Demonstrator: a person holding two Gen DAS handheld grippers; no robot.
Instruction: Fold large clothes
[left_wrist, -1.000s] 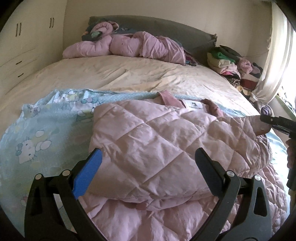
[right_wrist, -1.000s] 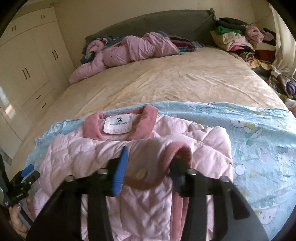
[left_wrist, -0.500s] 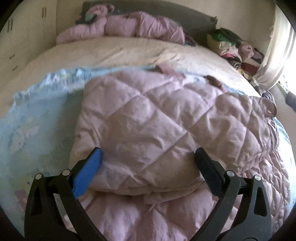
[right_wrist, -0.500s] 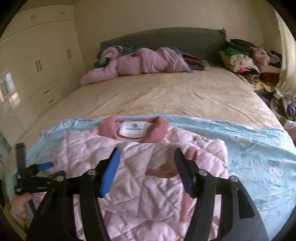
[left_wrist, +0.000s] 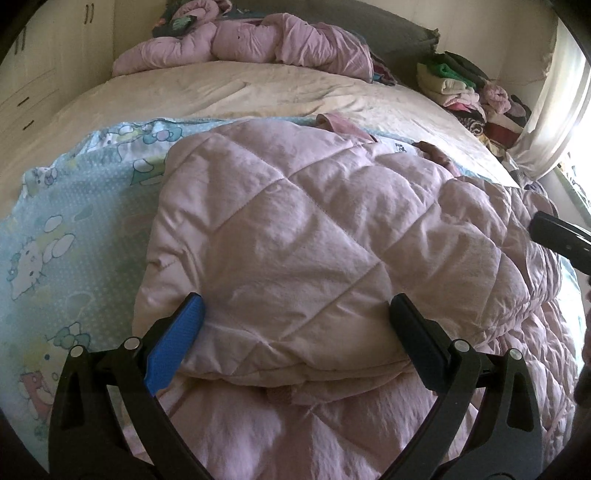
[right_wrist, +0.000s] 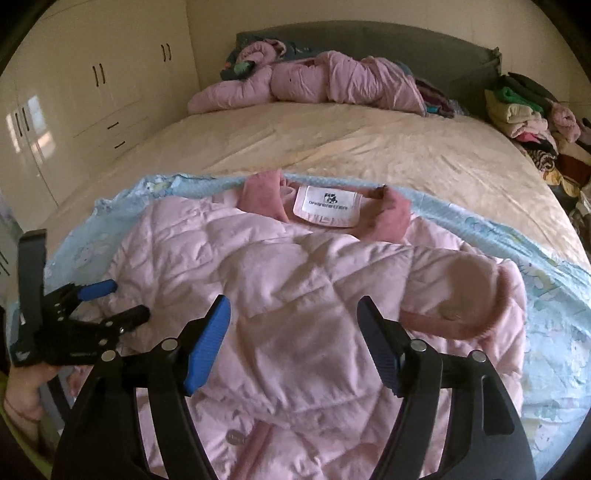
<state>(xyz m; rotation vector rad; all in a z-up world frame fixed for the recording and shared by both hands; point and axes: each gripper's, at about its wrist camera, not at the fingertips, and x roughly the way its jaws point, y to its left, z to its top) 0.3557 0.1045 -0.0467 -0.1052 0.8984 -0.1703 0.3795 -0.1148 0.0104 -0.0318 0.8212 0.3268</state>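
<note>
Here, in the left wrist view, the left gripper (left_wrist: 295, 325) has its fingers spread wide over the pink quilted jacket (left_wrist: 314, 229). Nothing is pinched. The jacket lies on a light blue cartoon blanket (left_wrist: 74, 221) on the bed (left_wrist: 258, 88). A black tip of the right gripper (left_wrist: 557, 236) peeks in at 3 o'clock. A pile of clothes (left_wrist: 472, 96) sits at 2 o'clock.

In the right wrist view, the right gripper (right_wrist: 295, 343) is opening its fingers above the jacket (right_wrist: 295, 280), with nothing squeezed between them. The jacket's collar and white label (right_wrist: 327, 205) (words too small to read) lie at 12 o'clock. The left gripper (right_wrist: 118, 301) shows at 9 o'clock, fingers apart, held by a hand (right_wrist: 26, 387). Another puffy pink bundle (right_wrist: 314, 81) rests by the headboard (right_wrist: 388, 40).
</note>
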